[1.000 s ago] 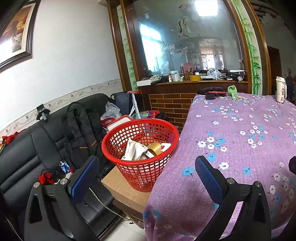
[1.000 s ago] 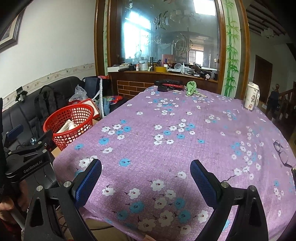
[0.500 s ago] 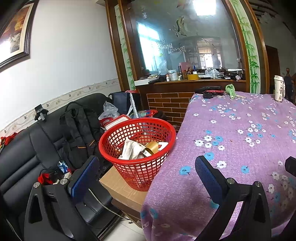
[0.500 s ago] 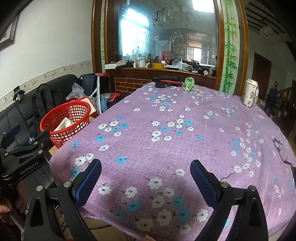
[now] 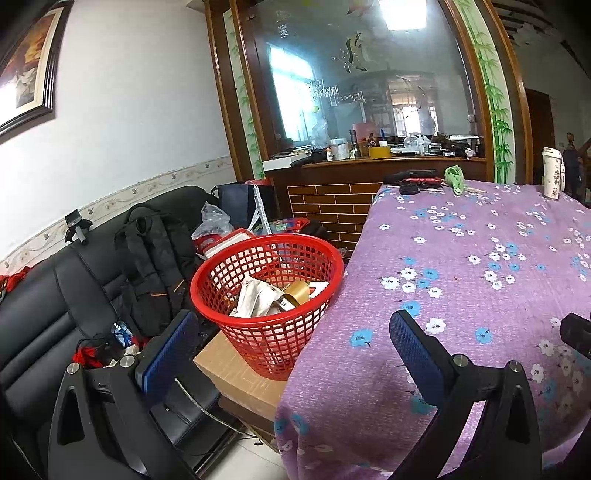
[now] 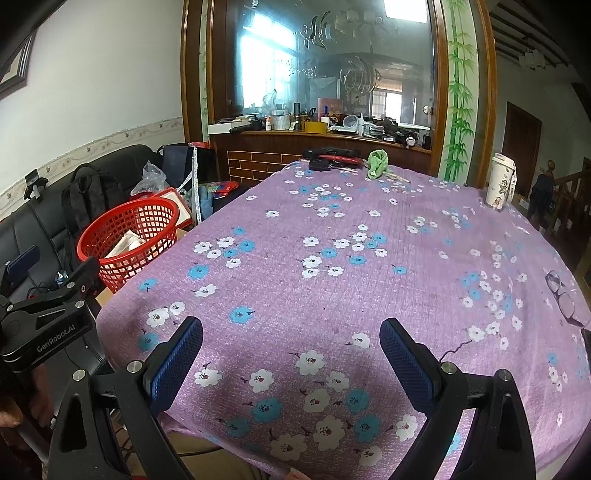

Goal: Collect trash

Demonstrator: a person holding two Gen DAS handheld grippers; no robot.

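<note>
I see both views evenly lit by daylight, with a blown-out ceiling light reflected in the glass partition and a bright window glowing through it. The picture frame catches glare. Shadows are soft. Fisheye bending curves the walls, the corners go black, and my fingers look slightly soft.

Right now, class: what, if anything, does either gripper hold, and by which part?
Nothing is held. The left gripper and the right gripper both stand open with nothing between their pads.
</note>
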